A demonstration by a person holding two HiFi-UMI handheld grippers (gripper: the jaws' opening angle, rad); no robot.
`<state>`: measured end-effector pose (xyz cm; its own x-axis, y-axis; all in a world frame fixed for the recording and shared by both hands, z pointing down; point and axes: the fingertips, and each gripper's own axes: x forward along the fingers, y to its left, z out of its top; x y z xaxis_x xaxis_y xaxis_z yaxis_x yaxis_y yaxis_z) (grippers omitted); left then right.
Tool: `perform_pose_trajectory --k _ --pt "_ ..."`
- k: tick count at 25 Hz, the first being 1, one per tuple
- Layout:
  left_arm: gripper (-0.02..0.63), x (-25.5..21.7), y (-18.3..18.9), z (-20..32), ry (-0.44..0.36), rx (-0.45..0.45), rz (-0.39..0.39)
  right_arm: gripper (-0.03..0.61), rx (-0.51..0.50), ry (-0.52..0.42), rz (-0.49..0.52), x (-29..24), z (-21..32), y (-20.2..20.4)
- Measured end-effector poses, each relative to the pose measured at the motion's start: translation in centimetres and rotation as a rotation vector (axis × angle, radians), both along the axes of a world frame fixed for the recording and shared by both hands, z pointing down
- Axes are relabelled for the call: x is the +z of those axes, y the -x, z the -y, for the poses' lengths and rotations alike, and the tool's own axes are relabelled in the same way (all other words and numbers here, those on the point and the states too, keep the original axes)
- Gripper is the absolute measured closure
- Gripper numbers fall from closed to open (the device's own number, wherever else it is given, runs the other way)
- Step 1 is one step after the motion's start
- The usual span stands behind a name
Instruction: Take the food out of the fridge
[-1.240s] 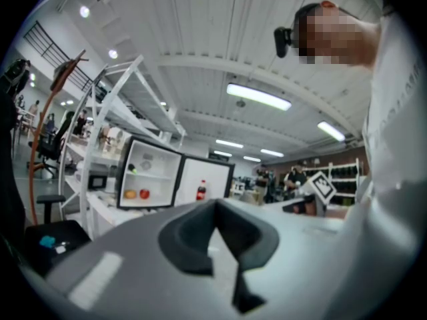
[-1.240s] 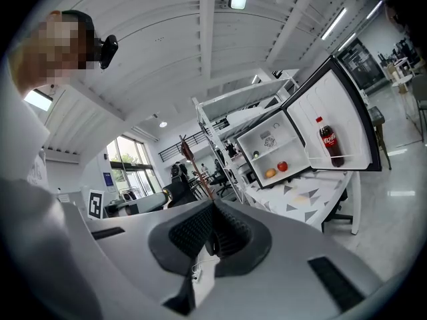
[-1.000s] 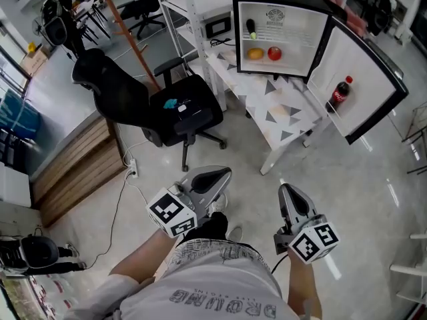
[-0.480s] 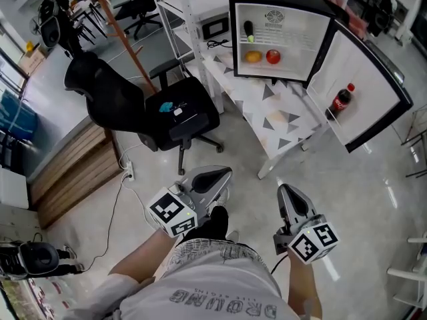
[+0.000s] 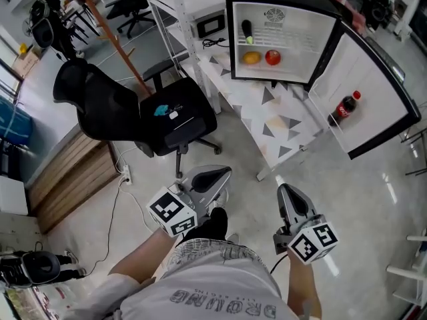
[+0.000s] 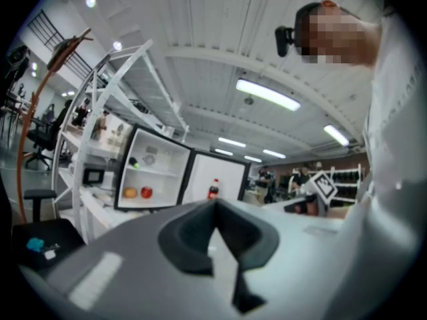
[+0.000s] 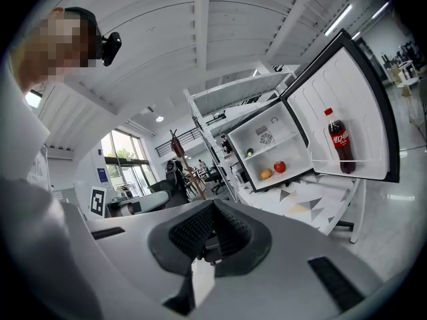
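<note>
A small black fridge (image 5: 280, 5) stands open on a white triangle-patterned table (image 5: 280, 122), well ahead of me. On its lower shelf lie an orange fruit (image 5: 251, 57) and a red fruit (image 5: 272, 57); above them is a dark item with a green tip (image 5: 247, 31). A cola bottle (image 5: 344, 108) stands in the door rack. My left gripper (image 5: 217, 174) and right gripper (image 5: 285, 191) are held low in front of my body, both shut and empty, far from the fridge. The right gripper view shows the fruits (image 7: 272, 171) and the cola bottle (image 7: 339, 143).
A black office chair (image 5: 153, 112) stands left of the table, between me and a white shelf rack (image 5: 177, 9). A wooden platform (image 5: 73, 172) and a floor cable (image 5: 123, 185) lie at the left. Shiny floor stretches between me and the table.
The fridge, table and chair have drifted left and grown slightly in the head view as I move toward them. Both grippers keep their place in the view, still shut.
</note>
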<state>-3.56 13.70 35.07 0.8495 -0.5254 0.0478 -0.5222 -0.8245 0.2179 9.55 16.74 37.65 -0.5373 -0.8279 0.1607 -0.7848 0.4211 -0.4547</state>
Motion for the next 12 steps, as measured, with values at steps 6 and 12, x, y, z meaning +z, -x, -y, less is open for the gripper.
perform_pose_trajectory --k 6,12 --pt "0.607 0.1 0.6 3.7 0.008 0.01 -0.009 0.577 0.009 0.012 -0.006 0.2 3.4 0.8" --pt "0.607 0.1 1.1 7.7 0.02 0.021 -0.001 0.578 0.019 0.026 -0.005 0.2 7.4 1.3"
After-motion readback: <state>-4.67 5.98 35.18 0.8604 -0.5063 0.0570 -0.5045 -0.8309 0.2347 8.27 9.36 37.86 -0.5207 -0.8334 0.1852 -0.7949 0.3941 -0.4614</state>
